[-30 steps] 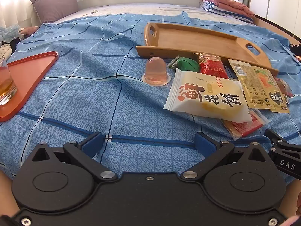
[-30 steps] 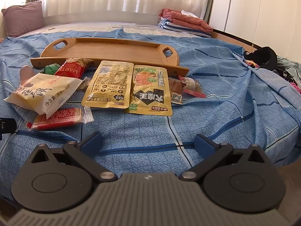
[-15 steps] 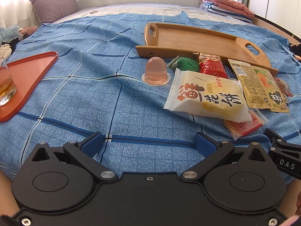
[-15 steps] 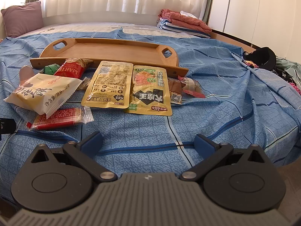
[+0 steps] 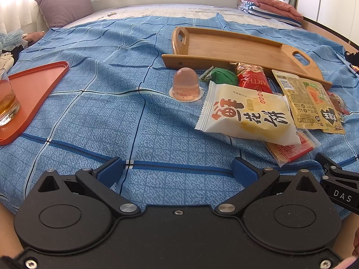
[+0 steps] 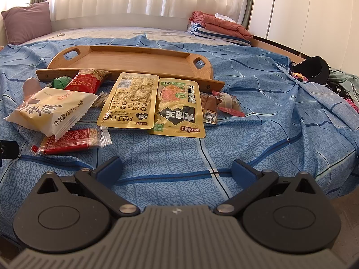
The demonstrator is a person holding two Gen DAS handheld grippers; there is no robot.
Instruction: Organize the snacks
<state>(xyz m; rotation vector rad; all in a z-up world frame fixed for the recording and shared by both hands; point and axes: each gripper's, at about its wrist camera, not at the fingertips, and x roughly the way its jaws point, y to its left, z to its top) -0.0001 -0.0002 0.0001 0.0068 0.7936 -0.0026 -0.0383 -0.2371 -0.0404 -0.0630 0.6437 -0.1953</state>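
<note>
Ahead of both tongs, snack packets lie scattered on a blue bedspread [image 6: 258, 121] before a wooden tray [image 6: 134, 61] lying crosswise. Left gripper [image 5: 177, 170] and right gripper [image 6: 177, 168] hover with fingers spread, holding nothing. Nearest, a white packet [image 5: 246, 114] lies crosswise.

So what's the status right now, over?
Left gripper and right gripper open, holding nothing. Snack packets loose on the bedspread, wooden tray bare behind them. Nothing blocking the way.

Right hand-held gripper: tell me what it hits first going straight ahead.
Probably the two yellow pouches lying side by side, with the wooden tray behind them. The right hand-held gripper is open over bare bedsheet; depth is uncertain.
</note>
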